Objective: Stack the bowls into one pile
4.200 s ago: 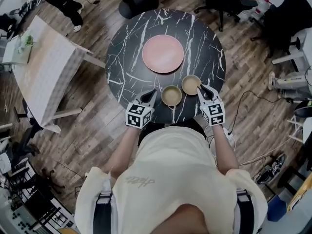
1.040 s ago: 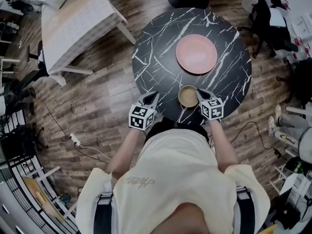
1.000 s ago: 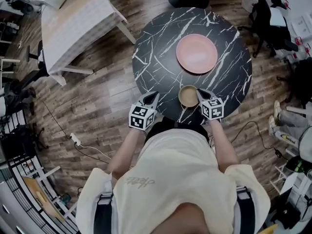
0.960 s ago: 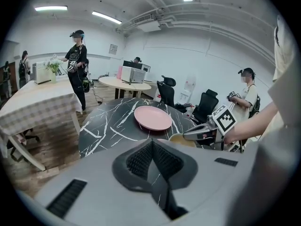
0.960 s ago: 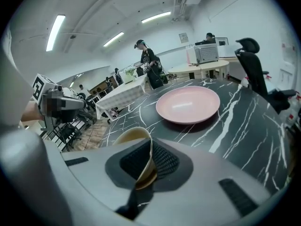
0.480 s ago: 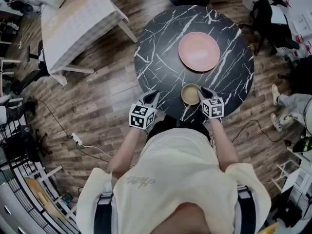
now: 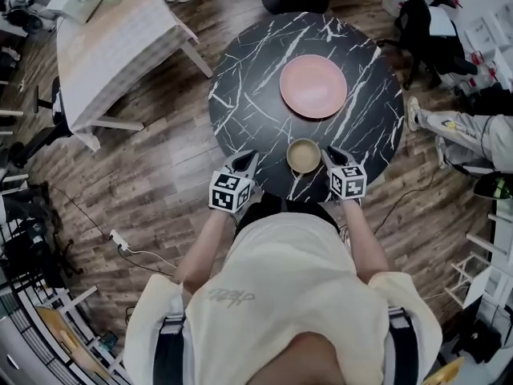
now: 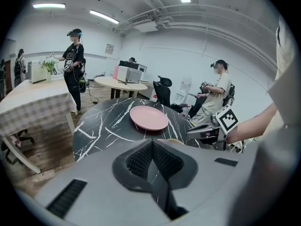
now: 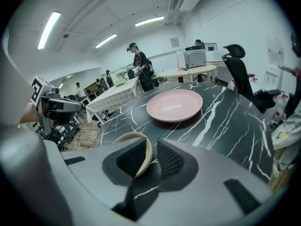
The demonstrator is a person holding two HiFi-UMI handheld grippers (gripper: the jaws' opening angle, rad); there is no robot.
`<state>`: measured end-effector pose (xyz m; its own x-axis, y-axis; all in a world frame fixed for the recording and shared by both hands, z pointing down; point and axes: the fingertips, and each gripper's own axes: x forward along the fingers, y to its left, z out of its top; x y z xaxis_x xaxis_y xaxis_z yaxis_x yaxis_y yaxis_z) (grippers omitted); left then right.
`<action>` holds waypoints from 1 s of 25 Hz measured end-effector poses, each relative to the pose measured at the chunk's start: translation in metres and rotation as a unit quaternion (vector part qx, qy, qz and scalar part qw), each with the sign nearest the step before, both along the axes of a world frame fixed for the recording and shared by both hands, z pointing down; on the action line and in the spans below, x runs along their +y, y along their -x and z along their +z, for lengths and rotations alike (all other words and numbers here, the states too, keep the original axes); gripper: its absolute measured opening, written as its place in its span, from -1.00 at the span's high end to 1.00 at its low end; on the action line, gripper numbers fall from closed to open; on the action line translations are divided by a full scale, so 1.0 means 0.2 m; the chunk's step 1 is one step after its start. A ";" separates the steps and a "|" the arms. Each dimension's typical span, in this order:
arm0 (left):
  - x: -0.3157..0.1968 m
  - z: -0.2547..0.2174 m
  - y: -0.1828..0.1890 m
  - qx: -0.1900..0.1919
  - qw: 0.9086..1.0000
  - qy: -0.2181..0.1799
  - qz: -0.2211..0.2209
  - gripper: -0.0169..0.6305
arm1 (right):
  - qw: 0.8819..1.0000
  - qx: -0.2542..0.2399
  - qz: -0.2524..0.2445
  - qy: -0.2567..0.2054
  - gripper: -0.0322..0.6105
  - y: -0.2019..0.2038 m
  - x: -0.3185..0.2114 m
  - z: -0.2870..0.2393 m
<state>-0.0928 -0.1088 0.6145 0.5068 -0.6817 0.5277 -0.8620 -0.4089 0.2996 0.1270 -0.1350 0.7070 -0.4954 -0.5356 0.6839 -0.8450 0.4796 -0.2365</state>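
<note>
a pink plate [image 7: 313, 86] lies flat on the round black marble bench [image 7: 248, 95]. it is beyond the left tongs [image 7: 245, 161] and the right tongs [image 7: 329, 154], farther in on the bench and apart from the bowl. out past the left tongs, off the bench, stands a table with a pale cloth [image 7: 112, 46]. office chairs [image 7: 421, 22] and a person's leg [image 7: 457, 127] are out past the right tongs, over the wood floor [image 7: 144, 175]. in the gripper views, people stand in the room behind the plate.

the tan bowl [image 7: 304, 156] sits near the bench's near edge, between the two tongs. it is right at the right tongs and apart from the left tongs, with bare marble between. it stands upright, mouth up, and being round it has no long side. only one tan round shows; whether another bowl nests inside it cannot be told.

the left tongs are closed pad on pad with nothing in them, and they point across the bench toward the plate. the right tongs have just been opening and stand a little apart, astride the bowl's rim. one pad [image 9: 131, 160] sits on the inside of the wall, and a gap shows before the outer pad. the bowl rests on the bench, not clamped.
</note>
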 end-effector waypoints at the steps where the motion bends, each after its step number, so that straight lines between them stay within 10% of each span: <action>1: -0.01 0.00 -0.02 0.001 1.000 -0.001 0.004 0.89 | 1.000 0.001 0.003 -0.003 0.66 -0.02 0.01 -0.01; 25: -0.27 -0.56 -0.36 -0.011 0.992 -0.100 0.082 0.89 | 0.976 0.041 -0.002 -0.215 0.88 -0.28 -0.10 -0.89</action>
